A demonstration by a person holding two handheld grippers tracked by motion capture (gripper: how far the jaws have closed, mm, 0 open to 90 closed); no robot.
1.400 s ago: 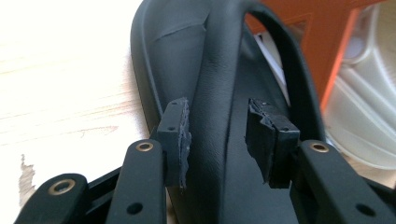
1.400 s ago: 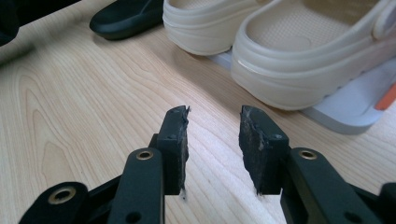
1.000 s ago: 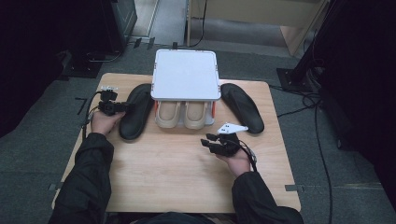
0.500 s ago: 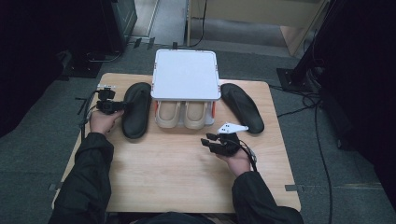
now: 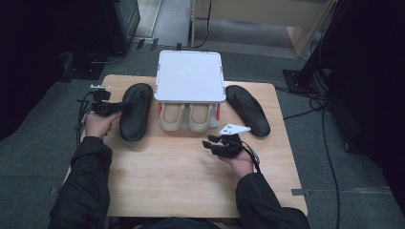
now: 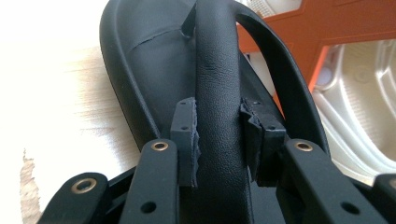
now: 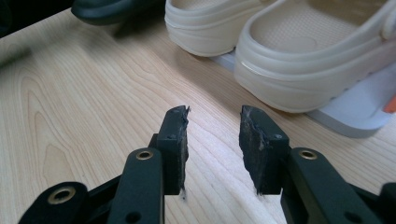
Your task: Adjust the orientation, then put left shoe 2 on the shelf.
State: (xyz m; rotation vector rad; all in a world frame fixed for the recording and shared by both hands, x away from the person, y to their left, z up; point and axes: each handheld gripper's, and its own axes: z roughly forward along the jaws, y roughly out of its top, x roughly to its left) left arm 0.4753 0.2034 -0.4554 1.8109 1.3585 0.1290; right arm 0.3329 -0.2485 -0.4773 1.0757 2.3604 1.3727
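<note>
Jaws just closed on black slipper [image 6: 219, 93] strap | wooden table [image 5: 191, 181] | grey carpet [image 5: 353, 191]

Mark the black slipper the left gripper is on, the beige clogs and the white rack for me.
Black slipper with a leather strap [image 6: 219, 84]: left gripper view, on its strap.
Beige rubber clogs [image 5: 187, 116]: high view, on the heels of the pair.
White flat-topped shoe rack [image 5: 190, 76]: high view, on its top panel.

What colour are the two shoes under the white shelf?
The two shoes are cream, clearest in the right gripper view.
</note>
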